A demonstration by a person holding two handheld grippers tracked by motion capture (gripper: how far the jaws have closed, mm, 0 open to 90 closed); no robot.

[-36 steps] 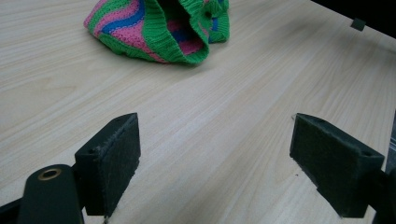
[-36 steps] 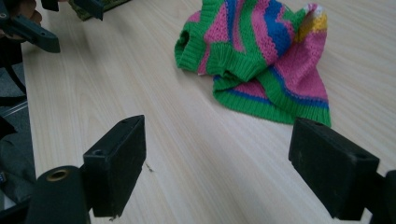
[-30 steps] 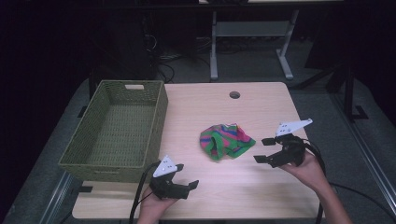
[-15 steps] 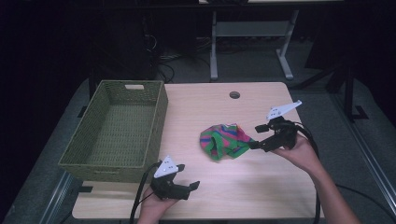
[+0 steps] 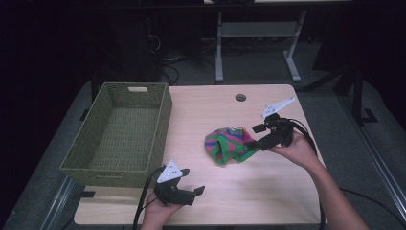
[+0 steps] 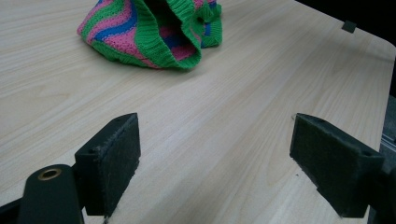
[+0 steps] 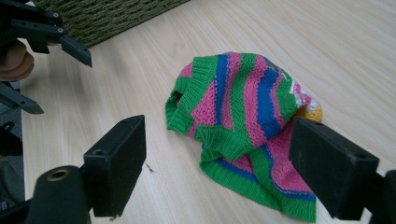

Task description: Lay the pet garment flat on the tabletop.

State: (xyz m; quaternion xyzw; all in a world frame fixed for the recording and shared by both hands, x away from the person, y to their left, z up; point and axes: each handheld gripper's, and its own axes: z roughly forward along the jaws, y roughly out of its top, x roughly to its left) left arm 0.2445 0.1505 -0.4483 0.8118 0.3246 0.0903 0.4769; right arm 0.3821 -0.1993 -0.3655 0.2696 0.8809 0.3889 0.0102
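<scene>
Striped knit garment [image 5: 227,144] is lying mid-table, right of the wicker basket [image 5: 119,134]; right gripper [image 5: 252,138], jaws apart, is sitting at its right edge, nearer than the also-open left gripper [image 5: 191,190].

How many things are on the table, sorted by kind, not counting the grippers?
Woven green basket: 1
Striped knitted garment: 1
Total: 2
</scene>
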